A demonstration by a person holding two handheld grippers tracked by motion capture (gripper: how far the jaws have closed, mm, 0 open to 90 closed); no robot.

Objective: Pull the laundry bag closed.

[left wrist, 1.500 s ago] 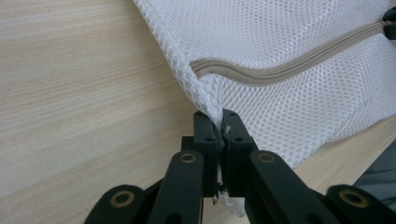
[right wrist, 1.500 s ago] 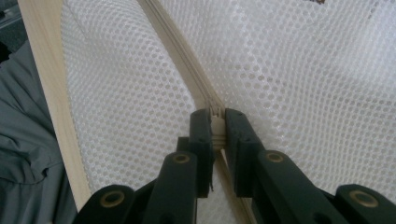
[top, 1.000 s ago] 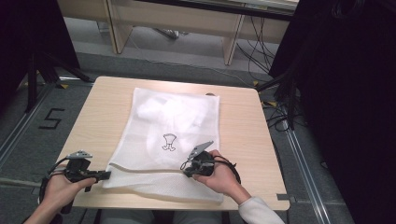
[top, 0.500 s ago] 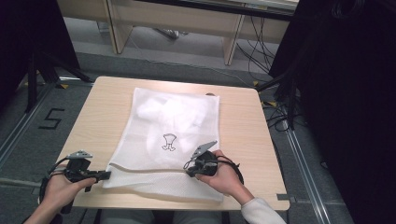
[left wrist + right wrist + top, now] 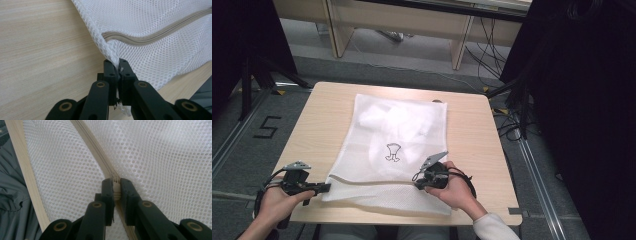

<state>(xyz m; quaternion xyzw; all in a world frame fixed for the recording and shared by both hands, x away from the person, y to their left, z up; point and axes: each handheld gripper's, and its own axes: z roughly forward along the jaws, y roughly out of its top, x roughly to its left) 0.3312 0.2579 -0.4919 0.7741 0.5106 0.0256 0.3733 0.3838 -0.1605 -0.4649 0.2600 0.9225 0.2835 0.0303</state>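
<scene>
Right now a white mesh laundry bag (image 5: 394, 150) lies flat across the middle of the light wooden table (image 5: 472, 130), its long side running from twelve o'clock down to six, with a small dark printed figure (image 5: 392, 152) near its centre. A beige zipper (image 5: 377, 181) crosses the bag near its six o'clock end, running from nine o'clock towards three.

The left gripper (image 5: 326, 188) sits at the bag's eight o'clock corner, held level by the person's left hand (image 5: 274, 204) at the table's near edge. In the left gripper view its jaws are pressed together on the mesh edge of the bag (image 5: 155, 30), just below the point where the zipper (image 5: 160, 35) ends; a pinch of netting is caught between the black fingers (image 5: 110, 68).

The right gripper (image 5: 418, 184) rests on the bag at about five o'clock from the printed figure, cupped in the right hand (image 5: 457, 192), a grey plate rising from its top. In the right gripper view its jaws are closed on the zipper's slider (image 5: 116, 187), with the zipper track (image 5: 95, 150) running away towards eleven o'clock over the mesh (image 5: 162, 157). The table's pale edge (image 5: 23, 170) shows at nine o'clock there.
</scene>
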